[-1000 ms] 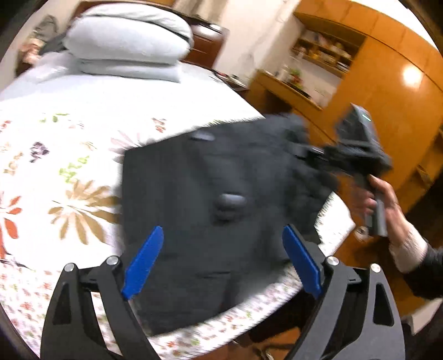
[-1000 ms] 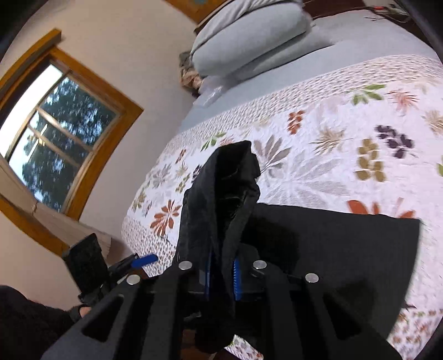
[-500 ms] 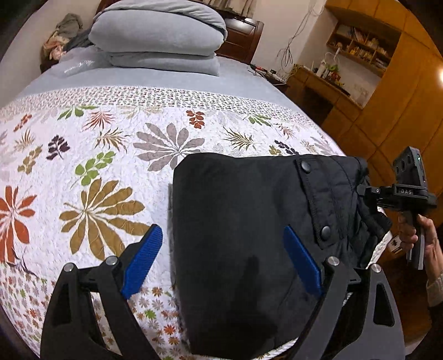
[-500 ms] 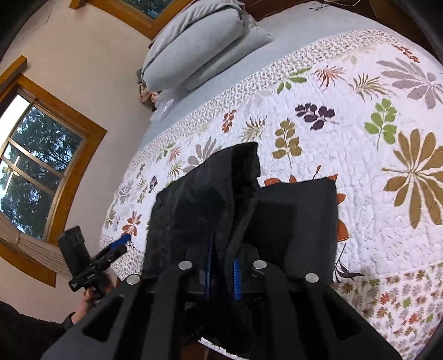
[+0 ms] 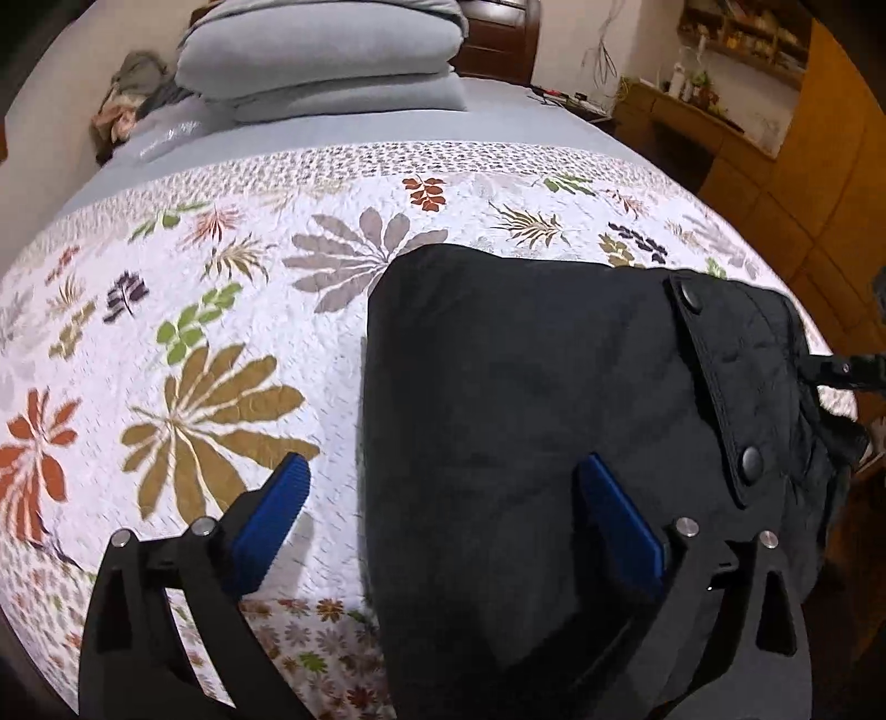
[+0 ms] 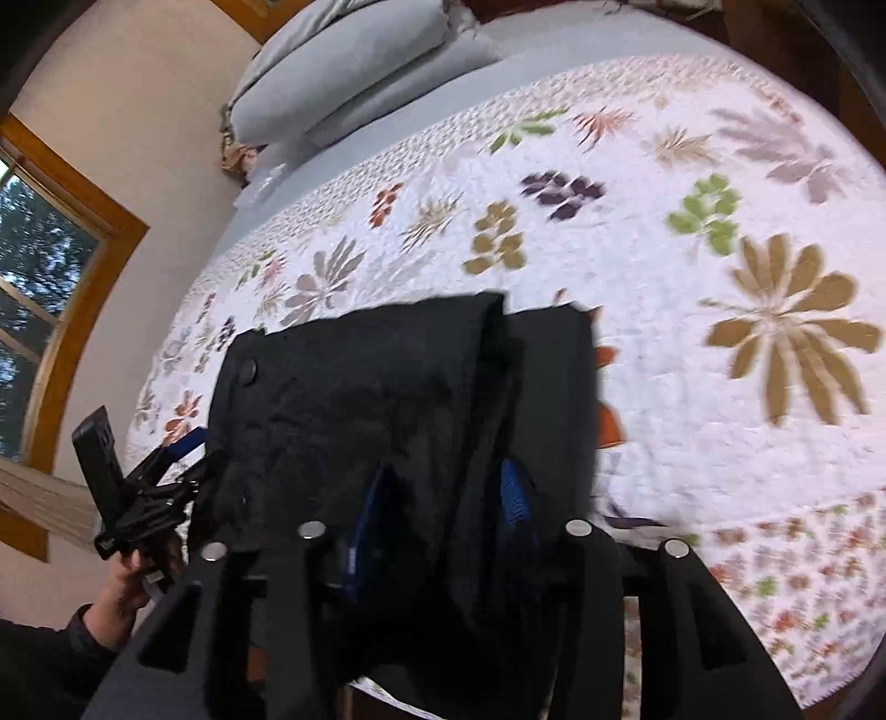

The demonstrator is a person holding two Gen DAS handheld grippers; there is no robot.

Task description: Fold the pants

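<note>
Black pants point(image 5: 526, 387) lie folded on the flowered quilt point(image 5: 221, 332) near the bed's front edge, their snap-button band on the right. My left gripper point(image 5: 443, 471) hangs over the fold's left edge, one finger above the quilt and the other above the cloth; its jaws are opening and grip nothing. In the right wrist view the pants point(image 6: 360, 399) rest on the quilt point(image 6: 720, 277). My right gripper point(image 6: 446, 476) has its jaws opening, with a raised ridge of cloth still standing between the blue pads point(image 6: 512, 487). The left gripper point(image 6: 166, 459) shows at the pants' far side.
Grey pillows point(image 5: 326, 50) are stacked at the head of the bed. A wooden desk and cabinets point(image 5: 775, 138) stand along the right side. A wood-framed window point(image 6: 44, 310) is on the other wall. A hand point(image 6: 127, 587) holds the left tool beside the bed's edge.
Both grippers came down toward the bed and the pants settled flat on the quilt. The right jaws, shut on the cloth before, have parted. The left jaws widened a little.
</note>
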